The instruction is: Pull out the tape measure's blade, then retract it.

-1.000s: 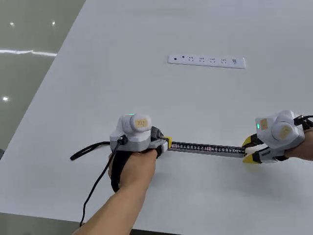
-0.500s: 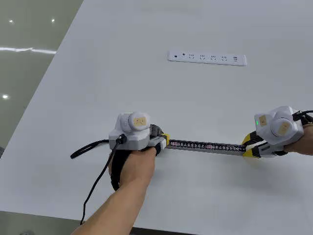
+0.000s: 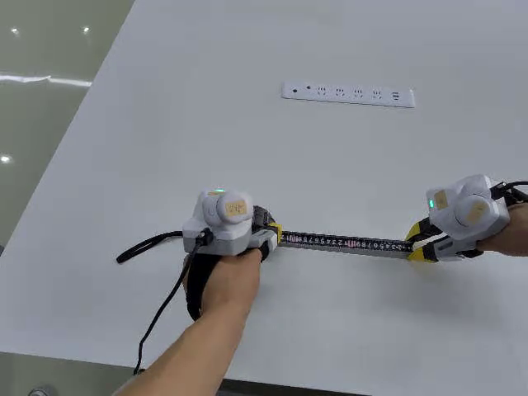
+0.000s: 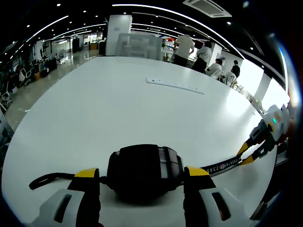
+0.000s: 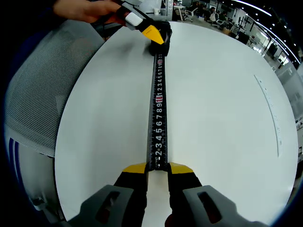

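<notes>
A black strap (image 3: 148,245) lies on the white table (image 3: 206,107) at the far left. Beside it the left gripper (image 3: 268,236) clamps the black case (image 4: 144,171) between its jaws, and the case sits on the table near the front edge. From the case the blade (image 3: 342,242) stretches straight to the right, numbers up, low over the table. The right gripper (image 3: 415,243) pinches the blade's end, its jaws drawn close on it. A power strip (image 3: 347,93) lies well apart, farther back.
</notes>
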`<state>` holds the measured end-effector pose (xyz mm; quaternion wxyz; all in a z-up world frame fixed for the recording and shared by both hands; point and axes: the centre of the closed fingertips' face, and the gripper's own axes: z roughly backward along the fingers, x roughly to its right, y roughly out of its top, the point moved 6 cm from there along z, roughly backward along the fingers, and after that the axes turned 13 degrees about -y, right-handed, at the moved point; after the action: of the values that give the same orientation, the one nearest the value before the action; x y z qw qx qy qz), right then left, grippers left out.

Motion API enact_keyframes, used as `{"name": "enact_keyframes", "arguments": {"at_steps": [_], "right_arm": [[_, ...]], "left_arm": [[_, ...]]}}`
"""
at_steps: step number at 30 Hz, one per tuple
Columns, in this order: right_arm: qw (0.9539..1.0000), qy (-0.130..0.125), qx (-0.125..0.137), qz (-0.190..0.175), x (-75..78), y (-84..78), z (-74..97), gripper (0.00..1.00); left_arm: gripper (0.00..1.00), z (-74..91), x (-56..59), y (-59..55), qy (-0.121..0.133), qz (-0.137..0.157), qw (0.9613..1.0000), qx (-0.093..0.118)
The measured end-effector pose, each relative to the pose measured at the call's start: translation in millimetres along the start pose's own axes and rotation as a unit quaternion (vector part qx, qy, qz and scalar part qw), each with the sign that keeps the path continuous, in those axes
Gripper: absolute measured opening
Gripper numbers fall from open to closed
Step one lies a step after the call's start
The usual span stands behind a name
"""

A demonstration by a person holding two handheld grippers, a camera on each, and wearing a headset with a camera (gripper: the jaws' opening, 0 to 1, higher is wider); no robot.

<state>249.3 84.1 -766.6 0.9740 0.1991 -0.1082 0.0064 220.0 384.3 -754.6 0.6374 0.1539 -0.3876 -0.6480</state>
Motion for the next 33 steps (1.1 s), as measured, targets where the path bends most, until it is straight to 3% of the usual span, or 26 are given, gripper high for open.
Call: {"name": "enact_keyframes", "arguments": {"at_steps": [3, 4, 11, 22, 33], "right_arm": [[1.0000, 0.001, 0.000, 0.000, 0.3, -0.2, -0.2, 0.13], [1.0000, 0.002, 0.000, -0.001, 0.3, -0.1, -0.3, 0.13], [1.0000, 0.007, 0.000, 0.004, 0.6, -0.2, -0.7, 0.12], [0.9999, 0.008, -0.002, 0.011, 0.4, 0.2, -0.8, 0.12], [0.9999, 0.010, 0.004, -0.004, 2.2, 6.5, -3.9, 0.12]], "left_arm": [[0.62, -1.2, 5.0, -0.2, -0.015, -0.004, 0.9999, 0.006], [0.62, -0.6, 4.1, -0.7, -0.005, -0.009, 0.9999, 0.008], [0.61, -0.8, 4.0, -1.9, -0.011, -0.011, 0.9995, 0.027], [0.60, -1.4, 2.9, -1.5, -0.011, -0.012, 0.9995, 0.027], [0.58, -0.3, 2.2, -1.8, -0.013, -0.019, 0.9993, 0.031]]}}
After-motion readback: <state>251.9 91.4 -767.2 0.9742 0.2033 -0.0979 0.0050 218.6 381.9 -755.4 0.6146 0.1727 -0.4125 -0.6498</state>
